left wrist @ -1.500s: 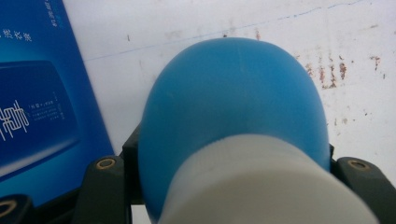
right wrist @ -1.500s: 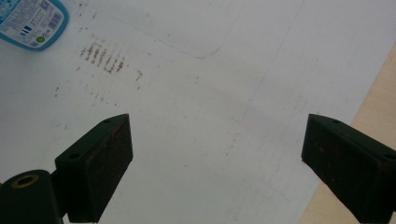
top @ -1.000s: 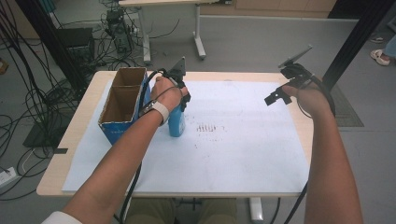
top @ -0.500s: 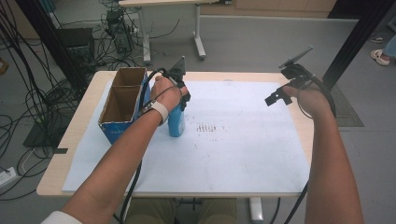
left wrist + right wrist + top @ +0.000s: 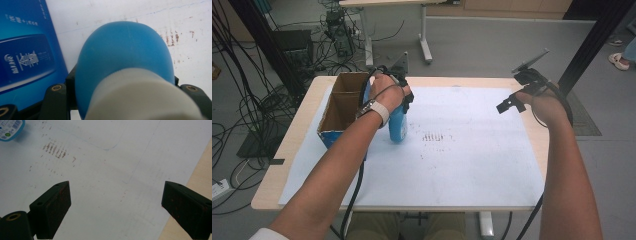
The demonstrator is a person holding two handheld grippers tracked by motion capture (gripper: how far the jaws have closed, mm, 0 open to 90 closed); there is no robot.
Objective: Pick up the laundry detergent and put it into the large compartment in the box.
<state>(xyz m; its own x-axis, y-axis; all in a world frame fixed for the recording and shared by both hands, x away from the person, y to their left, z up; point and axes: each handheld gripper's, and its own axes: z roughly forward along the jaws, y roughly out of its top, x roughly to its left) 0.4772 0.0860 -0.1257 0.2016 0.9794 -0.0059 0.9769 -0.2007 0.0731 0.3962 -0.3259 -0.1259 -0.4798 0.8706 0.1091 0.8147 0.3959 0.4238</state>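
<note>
A blue bottle (image 5: pixel 398 127) with a white top stands upright by the cardboard box (image 5: pixel 337 107). My left gripper (image 5: pixel 404 102) comes down on it from above and is shut on its upper part. In the left gripper view the bottle's blue shoulder (image 5: pixel 125 50) and white top (image 5: pixel 142 97) sit between the black jaws of the left gripper (image 5: pixel 125 102). My right gripper (image 5: pixel 512 102) hovers over the table's far right. Its jaws stand wide apart in the right gripper view, with the right gripper (image 5: pixel 115 202) holding nothing. The bottle's base (image 5: pixel 10 128) shows at the top left there.
White paper (image 5: pixel 472 165) covers most of the wooden table (image 5: pixel 287 150). Brown smudges (image 5: pixel 437 137) mark its middle. The box's blue printed side (image 5: pixel 25 55) is right beside the bottle. Cables (image 5: pixel 242 100) and a second table (image 5: pixel 422 30) lie beyond the far edge.
My left hand has risen a little with the blue bottle still gripped. The right hand has stayed where it was.
</note>
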